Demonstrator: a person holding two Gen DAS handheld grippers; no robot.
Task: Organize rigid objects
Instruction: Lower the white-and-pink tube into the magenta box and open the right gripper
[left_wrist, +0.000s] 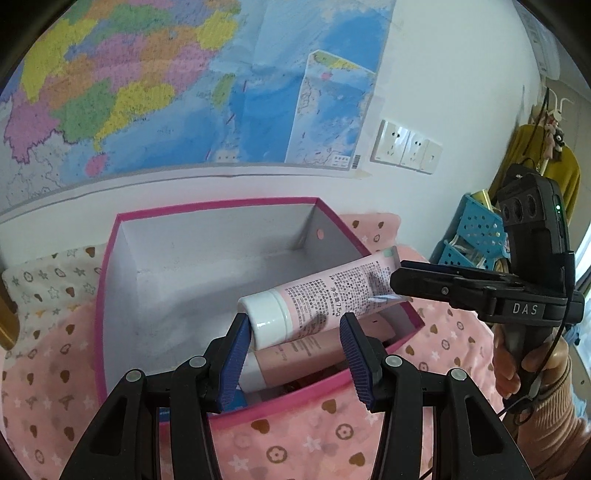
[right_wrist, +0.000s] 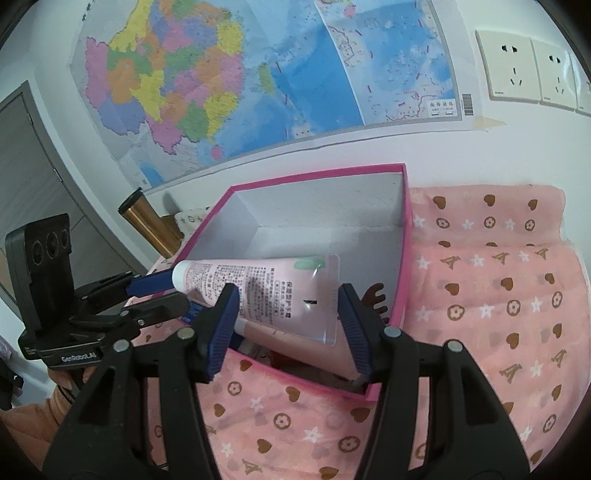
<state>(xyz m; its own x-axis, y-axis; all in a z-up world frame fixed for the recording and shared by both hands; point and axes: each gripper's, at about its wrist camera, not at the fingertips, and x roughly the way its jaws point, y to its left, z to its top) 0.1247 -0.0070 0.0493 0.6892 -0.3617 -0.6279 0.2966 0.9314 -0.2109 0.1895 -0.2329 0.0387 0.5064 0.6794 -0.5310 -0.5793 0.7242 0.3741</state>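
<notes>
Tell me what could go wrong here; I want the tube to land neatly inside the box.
1. The right claw holds the pink tube only near its crimped tail, so the capped end may sag or swing.
2. The left claw is open, with the white cap against one pad; a nudge could twist the tube loose.
3. Another tube already lies underneath in the box, so a drop may land askew.
</notes>
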